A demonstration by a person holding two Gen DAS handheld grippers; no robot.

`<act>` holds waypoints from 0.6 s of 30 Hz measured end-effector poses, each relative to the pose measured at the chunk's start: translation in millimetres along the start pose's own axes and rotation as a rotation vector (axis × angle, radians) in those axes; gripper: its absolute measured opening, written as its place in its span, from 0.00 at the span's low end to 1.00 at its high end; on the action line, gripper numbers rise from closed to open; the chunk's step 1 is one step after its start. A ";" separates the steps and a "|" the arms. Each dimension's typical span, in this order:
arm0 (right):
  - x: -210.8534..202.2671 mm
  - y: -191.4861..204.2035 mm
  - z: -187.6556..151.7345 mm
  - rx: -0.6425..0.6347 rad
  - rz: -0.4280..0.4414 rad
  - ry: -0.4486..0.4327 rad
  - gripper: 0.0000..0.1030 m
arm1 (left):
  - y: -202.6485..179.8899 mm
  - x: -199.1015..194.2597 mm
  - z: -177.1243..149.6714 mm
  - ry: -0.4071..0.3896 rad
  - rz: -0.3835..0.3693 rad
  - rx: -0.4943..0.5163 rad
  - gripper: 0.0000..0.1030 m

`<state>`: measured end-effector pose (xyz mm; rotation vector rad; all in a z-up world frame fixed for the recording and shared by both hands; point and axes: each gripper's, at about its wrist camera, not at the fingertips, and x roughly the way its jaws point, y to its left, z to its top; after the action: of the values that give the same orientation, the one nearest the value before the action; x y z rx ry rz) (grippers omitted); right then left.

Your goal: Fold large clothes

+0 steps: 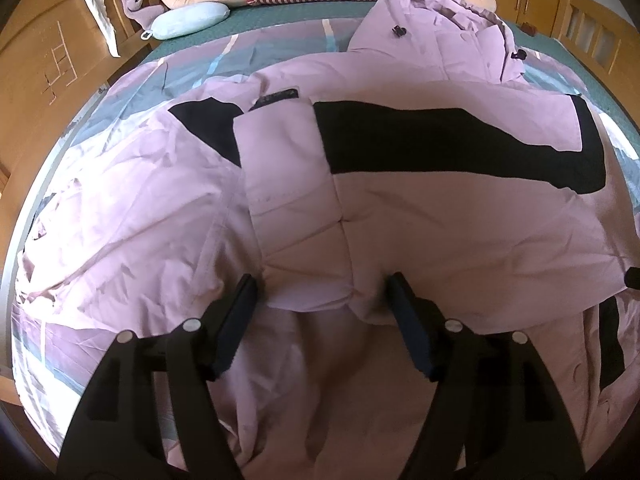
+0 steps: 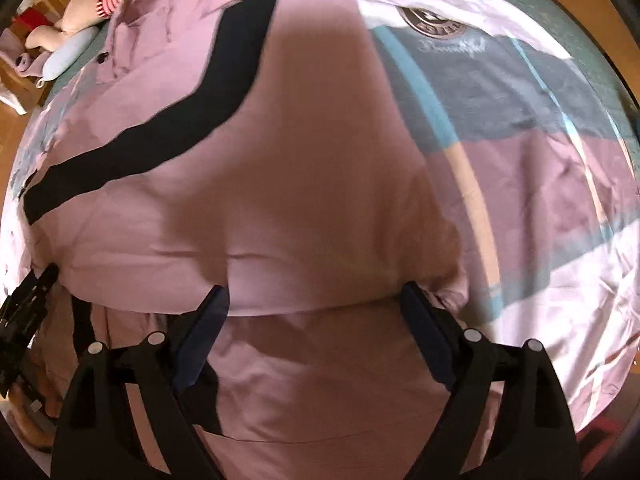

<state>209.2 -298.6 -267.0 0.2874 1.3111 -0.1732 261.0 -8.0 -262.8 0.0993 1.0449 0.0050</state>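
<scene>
The left claw [image 1: 322, 286] stands open, its pads either side of a folded sleeve end of the pink jacket [image 1: 420, 216], pressing nothing. The right claw [image 2: 314, 296] gapes wide over the jacket's folded lower edge, holding nothing. The jacket lies spread on the bed [image 2: 520, 92], black band across it, hood [image 1: 436, 36] toward the pillows. To the right of the jacket the striped cover lies bare out to the bed's edge; wooden furniture [image 1: 52, 64] flanks the bed.

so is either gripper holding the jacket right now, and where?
Neither. Left gripper and right gripper both stand open over the folded edge of the pink jacket, pads not pressing it.
</scene>
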 end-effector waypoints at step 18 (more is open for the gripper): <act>-32.2 17.2 5.6 -0.027 -0.093 -0.256 0.84 | -1.6 1.9 -3.3 0.005 0.008 0.010 0.74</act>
<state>211.2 -285.1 -232.7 0.1751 1.0728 -0.2623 259.0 -9.3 -266.2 0.1125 1.0494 0.0067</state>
